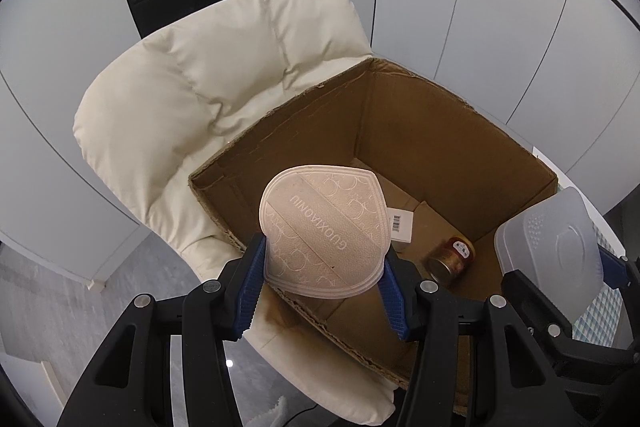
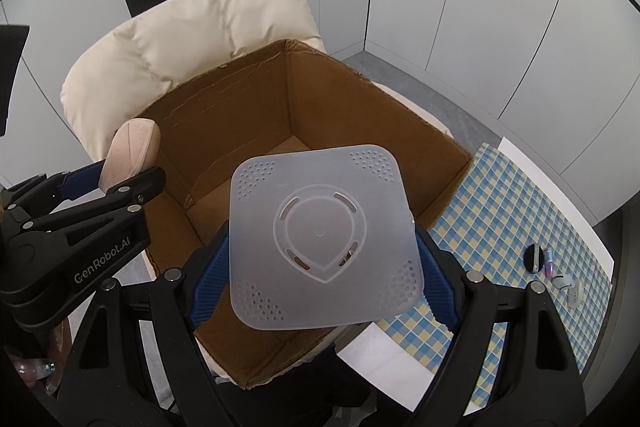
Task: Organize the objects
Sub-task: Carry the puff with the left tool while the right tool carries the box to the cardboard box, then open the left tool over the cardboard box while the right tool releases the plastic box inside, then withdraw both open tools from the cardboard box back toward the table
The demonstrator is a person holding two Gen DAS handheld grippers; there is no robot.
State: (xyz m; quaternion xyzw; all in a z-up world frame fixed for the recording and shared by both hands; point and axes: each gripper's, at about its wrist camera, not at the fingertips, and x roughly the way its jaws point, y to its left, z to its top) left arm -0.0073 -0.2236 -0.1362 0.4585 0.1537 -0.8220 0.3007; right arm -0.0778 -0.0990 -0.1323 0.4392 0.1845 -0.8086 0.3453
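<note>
My left gripper [image 1: 325, 251] is shut on a pale pink teardrop-shaped pouch [image 1: 324, 231] with embossed lettering, held over the near left rim of an open cardboard box [image 1: 440, 131]. In the right wrist view my right gripper [image 2: 322, 259] is shut on a translucent white square plastic lid [image 2: 320, 239] with perforated corners, above the box [image 2: 340, 99]. That lid [image 1: 552, 235] also shows at the right edge of the left wrist view. The left gripper [image 2: 120, 171] with the pouch [image 2: 132, 147] appears at the left of the right wrist view.
The box sits on a cream padded chair [image 1: 180, 99]. On its floor lie a small gold-lidded jar [image 1: 450, 259] and a white carton with a barcode [image 1: 400, 227]. A checkered tablecloth [image 2: 500, 211] to the right carries a black round item [image 2: 534, 258] and small bits. White panelled walls stand behind.
</note>
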